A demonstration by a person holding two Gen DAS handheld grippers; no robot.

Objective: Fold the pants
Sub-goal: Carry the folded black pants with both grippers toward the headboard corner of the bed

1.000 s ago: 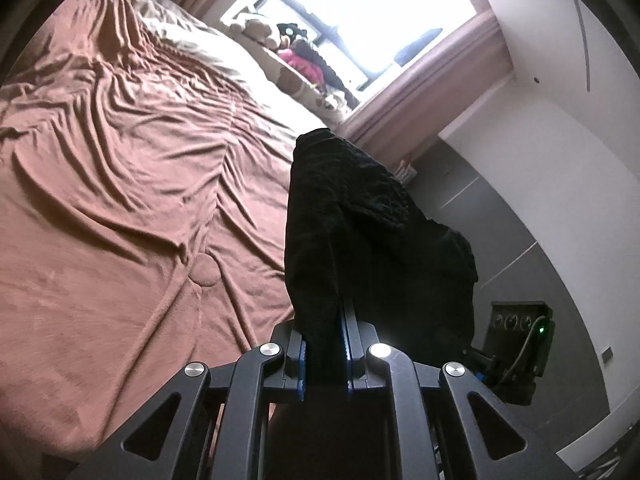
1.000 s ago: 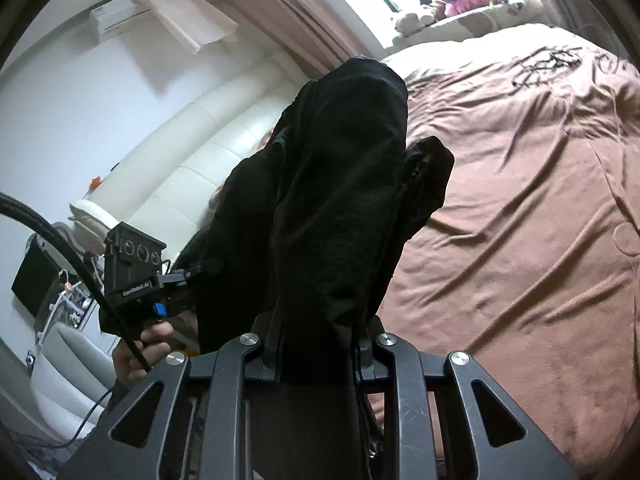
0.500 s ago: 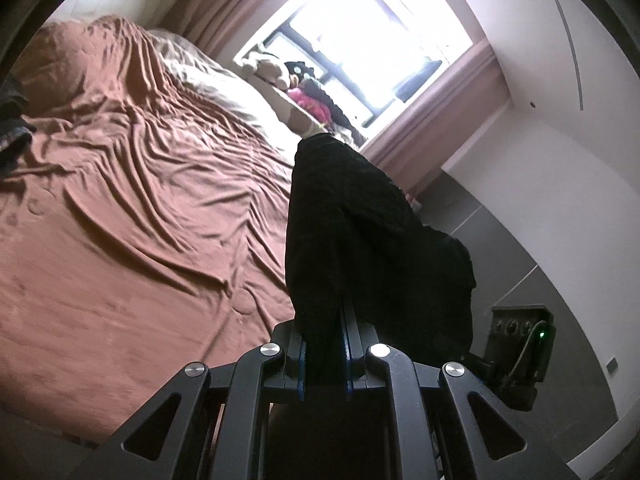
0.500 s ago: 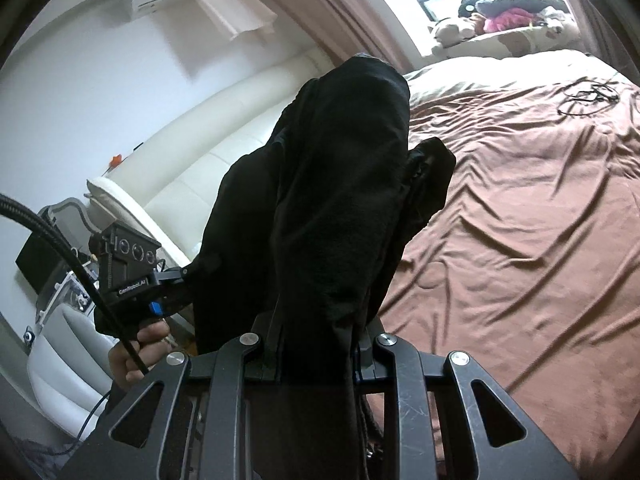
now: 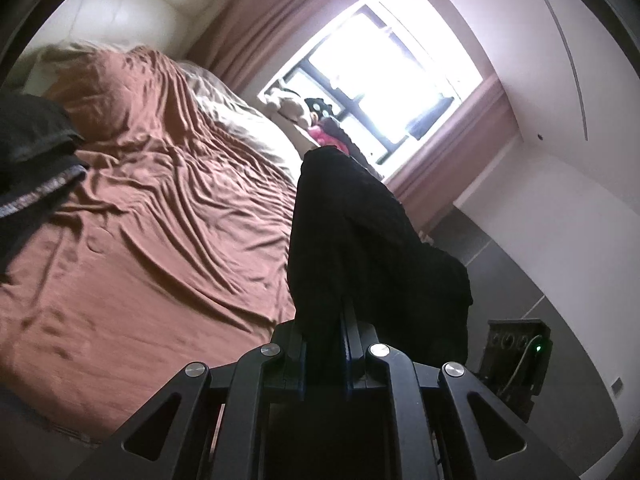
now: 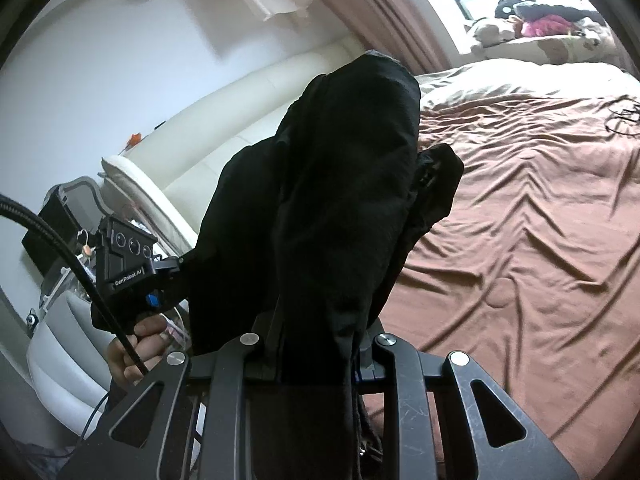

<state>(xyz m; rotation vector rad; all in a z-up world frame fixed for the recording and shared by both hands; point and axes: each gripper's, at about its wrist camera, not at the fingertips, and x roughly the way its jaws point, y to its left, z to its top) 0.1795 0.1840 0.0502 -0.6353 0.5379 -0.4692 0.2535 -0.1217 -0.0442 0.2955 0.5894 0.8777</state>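
Observation:
The black pants (image 5: 360, 236) hang in the air between both grippers, above the near edge of the bed. My left gripper (image 5: 324, 332) is shut on one part of the cloth, which bunches up in front of the camera. My right gripper (image 6: 320, 332) is shut on another part of the same pants (image 6: 340, 184). In the right wrist view the left gripper's body (image 6: 128, 264) and the hand holding it show at the left, with the cloth stretched to it. In the left wrist view the right gripper's body (image 5: 516, 348) shows at the lower right.
A bed with a wrinkled brown sheet (image 5: 160, 232) fills the space below and ahead. A pile of dark clothes (image 5: 32, 152) lies at its left edge. A black cable (image 6: 624, 116) lies on the sheet. Stuffed toys (image 6: 532, 20) sit on the window sill, and a cream headboard (image 6: 224, 132) stands behind.
Both grippers have risen and tilted up with the pants, so more of the window, walls and headboard shows. The dark clothes pile has come into the left view.

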